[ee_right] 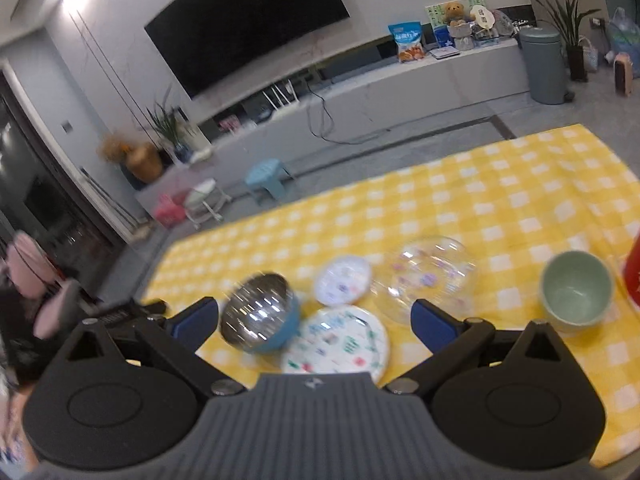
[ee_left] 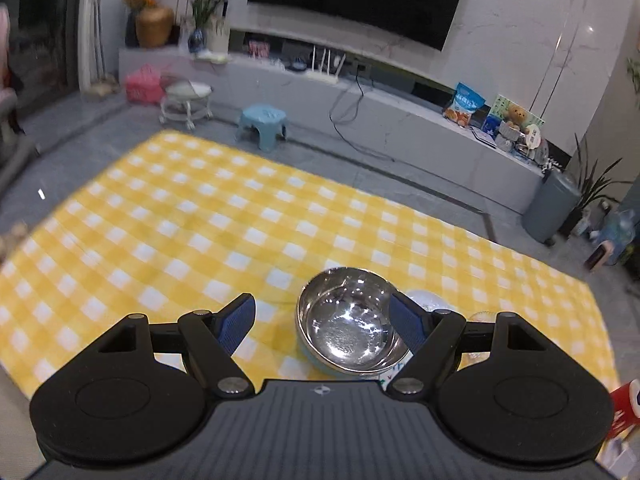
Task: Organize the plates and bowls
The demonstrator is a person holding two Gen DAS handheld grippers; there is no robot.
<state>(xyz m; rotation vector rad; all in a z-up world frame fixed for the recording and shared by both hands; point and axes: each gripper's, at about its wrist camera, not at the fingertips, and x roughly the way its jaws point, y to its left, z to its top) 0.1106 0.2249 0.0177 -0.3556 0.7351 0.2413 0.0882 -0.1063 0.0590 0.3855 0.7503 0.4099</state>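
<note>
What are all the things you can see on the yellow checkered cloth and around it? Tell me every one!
Steel bowl: 1, silver inside and blue outside, cloth's left.
Paper plates: 2, white with prints, large in front, small behind.
Clear bowl: 1, see-through with prints, middle.
Green bowl: 1, pale green, right.
Red container: 1, far right edge.
Cloth: 1, yellow-white check.
Stool: 1, light blue, on floor.
TV: 1, black, on wall.
Bin: 1, grey.
Left gripper: open.
Right gripper: open.

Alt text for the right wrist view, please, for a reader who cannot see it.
The open right claw hovers over a yellow checked cloth holding a steel bowl with a blue outside, two patterned plates, a clear patterned bowl and a green cup. Behind are a dark TV and a low cabinet.
</note>
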